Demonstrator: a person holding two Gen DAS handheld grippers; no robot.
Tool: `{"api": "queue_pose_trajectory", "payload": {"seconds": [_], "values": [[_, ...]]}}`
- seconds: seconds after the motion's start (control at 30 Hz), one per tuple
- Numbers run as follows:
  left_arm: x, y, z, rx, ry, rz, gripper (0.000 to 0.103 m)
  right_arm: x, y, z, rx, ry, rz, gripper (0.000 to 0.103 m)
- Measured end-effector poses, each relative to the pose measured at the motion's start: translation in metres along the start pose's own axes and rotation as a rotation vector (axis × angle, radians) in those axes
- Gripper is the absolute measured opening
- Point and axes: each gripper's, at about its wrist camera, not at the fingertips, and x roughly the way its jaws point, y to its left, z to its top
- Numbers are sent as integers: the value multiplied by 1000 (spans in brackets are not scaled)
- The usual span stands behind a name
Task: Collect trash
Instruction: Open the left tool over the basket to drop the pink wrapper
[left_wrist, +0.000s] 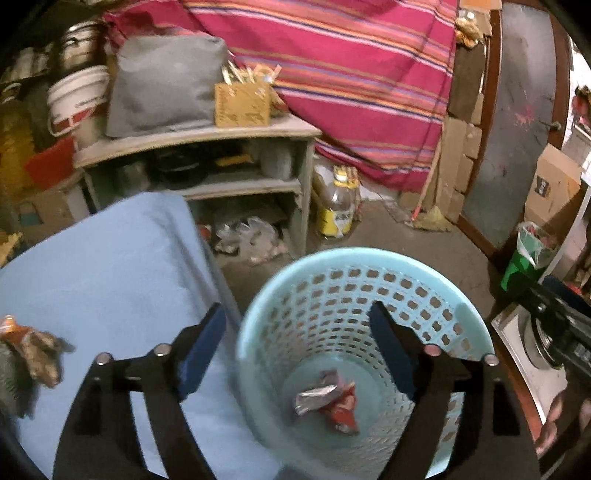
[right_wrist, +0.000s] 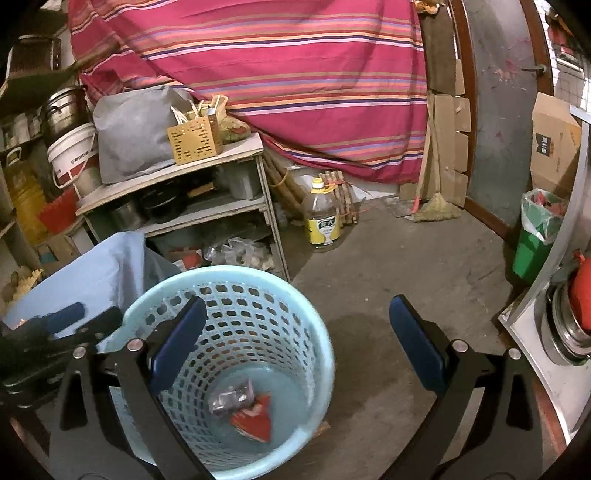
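At the far left, near the left edge of the pale blue cloth-covered surface (left_wrist: 110, 280), lies a crumpled brown-and-orange wrapper (left_wrist: 35, 349), untouched. Your left gripper (left_wrist: 297, 349) hangs with its blue-padded jaws spread wide and nothing between them; one finger sits over the right edge of the blue cloth, the other over the mouth of the light blue perforated plastic basket (left_wrist: 365, 258). The basket stands on the grey concrete floor (right_wrist: 406, 266), just beside the right edge of the cloth-covered surface. On the basket's bottom rest two pieces of trash, touching each other: a crumpled silver foil wrapper (left_wrist: 314, 397) and a crumpled red wrapper (left_wrist: 345, 408). Your right gripper (right_wrist: 297, 345) is also spread wide and holds nothing; its left finger is over the basket's mouth, while its right finger is over bare floor to the right of the basket's rim. Behind the basket stands a grey wooden shelf unit (right_wrist: 177, 177), with a clear plastic bottle with a yellow label and cap (right_wrist: 322, 218) on the floor to its right. Near the right edge of the floor stands a green bin lined with a white bag (right_wrist: 535, 236).
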Motion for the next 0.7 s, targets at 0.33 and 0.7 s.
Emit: {"api": "queue_pose_trajectory", "payload": {"seconds": [0.33, 0.7], "values": [[-94, 83, -23, -57, -86, 133, 94, -14, 71, -7, -74, -25, 67, 99], [-189, 229, -81, -100, -95, 410, 98, -33, 193, -28, -218, -29, 196, 99]]}}
